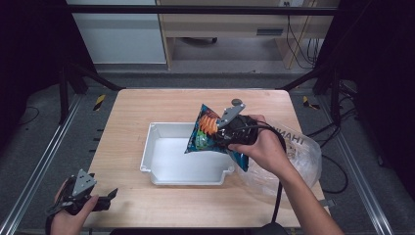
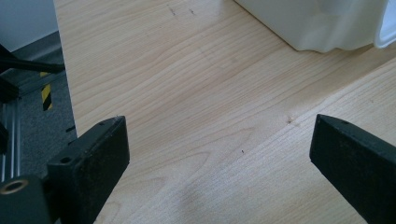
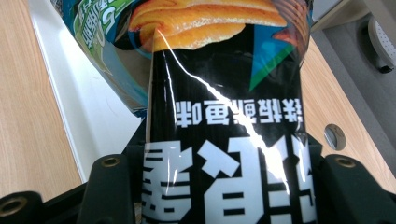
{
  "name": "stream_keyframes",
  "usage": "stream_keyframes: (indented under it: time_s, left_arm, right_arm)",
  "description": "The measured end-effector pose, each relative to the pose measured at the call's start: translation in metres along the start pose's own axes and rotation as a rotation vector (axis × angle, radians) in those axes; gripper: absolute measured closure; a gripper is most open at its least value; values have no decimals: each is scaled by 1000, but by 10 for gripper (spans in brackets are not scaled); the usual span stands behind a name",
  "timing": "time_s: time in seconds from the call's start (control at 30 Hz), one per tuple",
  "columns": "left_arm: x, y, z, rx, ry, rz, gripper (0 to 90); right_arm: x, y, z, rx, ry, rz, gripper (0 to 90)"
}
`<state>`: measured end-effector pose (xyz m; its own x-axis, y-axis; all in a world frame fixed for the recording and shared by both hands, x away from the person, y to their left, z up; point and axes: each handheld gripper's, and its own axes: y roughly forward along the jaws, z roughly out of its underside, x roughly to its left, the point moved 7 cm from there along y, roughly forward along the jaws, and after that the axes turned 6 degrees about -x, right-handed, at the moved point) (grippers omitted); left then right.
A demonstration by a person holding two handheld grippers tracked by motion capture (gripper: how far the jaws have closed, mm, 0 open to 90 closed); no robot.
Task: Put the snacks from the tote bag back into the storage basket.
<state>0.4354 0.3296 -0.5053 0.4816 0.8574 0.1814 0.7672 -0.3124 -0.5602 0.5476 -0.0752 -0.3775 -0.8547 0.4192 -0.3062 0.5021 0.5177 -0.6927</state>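
A blue and black chip bag (image 1: 205, 132) with orange chips printed on it hangs above the right part of a white tray (image 1: 161, 166). My right gripper (image 1: 226, 133) is shut on the bag, and in the right gripper view the bag (image 3: 224, 116) sits squeezed between the two jaws, covering them. The white tray's wall (image 3: 70, 93) runs along the left behind it. My left gripper (image 1: 105, 198) rests at the table's near left corner, open, with bare wood between its jaws (image 2: 215, 154). The tray's corner (image 2: 322, 23) lies ahead of it.
A clear plastic bag (image 1: 293, 156) with printed letters lies on the table's right side under the right forearm. The wooden table (image 1: 127, 127) has metal frame rails on both sides, and a round hole (image 3: 334, 136) is in its surface.
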Motion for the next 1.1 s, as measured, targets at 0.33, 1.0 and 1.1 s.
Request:
stream_keyframes:
  time_s: [0.33,1.0,1.1]
  left_arm:
    - [0,0,0,1,2,1,44]
    - [3,-1,0,-7,-11,-6,44]
    - [3,-2,0,-5,-10,-5,44]
  right_arm:
    - [3,6,-3,-4,-8,-3,433]
    - [11,30,-16,-54,9,-33,436]
    - [10,36,-20,-58,9,-44,436]
